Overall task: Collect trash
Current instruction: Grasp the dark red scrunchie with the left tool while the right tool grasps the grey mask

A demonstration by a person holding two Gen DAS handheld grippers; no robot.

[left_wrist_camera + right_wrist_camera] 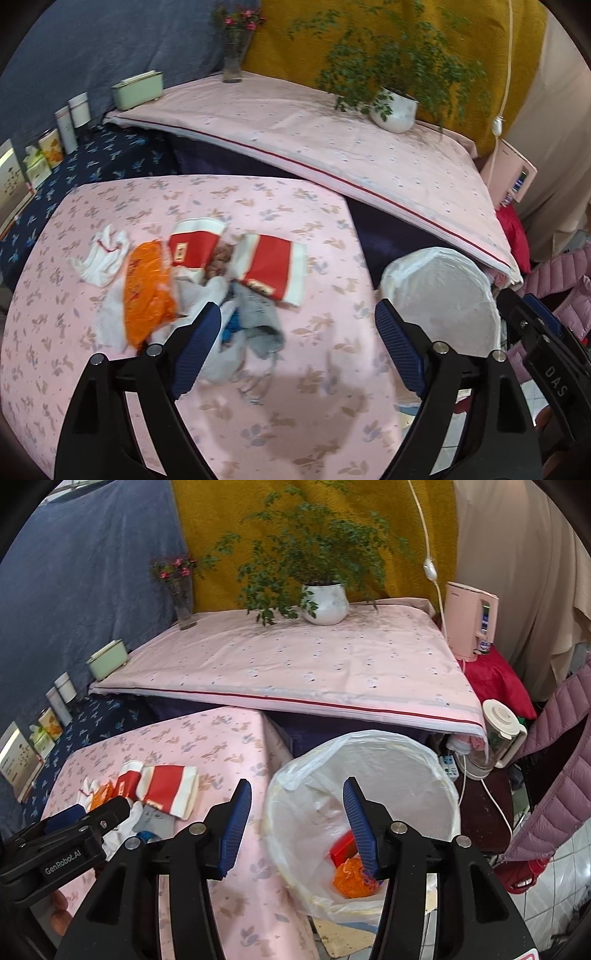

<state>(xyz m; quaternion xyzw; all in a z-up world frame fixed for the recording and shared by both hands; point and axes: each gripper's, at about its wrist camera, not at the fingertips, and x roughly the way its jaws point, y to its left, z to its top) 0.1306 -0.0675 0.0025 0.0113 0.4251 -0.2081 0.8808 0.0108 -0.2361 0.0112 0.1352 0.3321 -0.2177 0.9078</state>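
Inside the lined bin (424,775) lie an orange wrapper (351,880) and red packet (341,849).

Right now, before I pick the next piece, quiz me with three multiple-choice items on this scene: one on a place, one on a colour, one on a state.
1. Where is the crumpled orange wrapper that has already been binned?
A. on the floral cloth
B. in the white-lined bin
C. beside the plant pot

2. What colour are the flattened paper boxes on the pink floral tablecloth?
A. red and white
B. green
C. black

3. How is the right gripper?
A. shut on a box
B. shut on a tissue
C. open, holding nothing

Answers: B, the wrapper lies at the bottom of the liner; A, red panels with white bands; C, its jaws stand apart over the bin with nothing between them.
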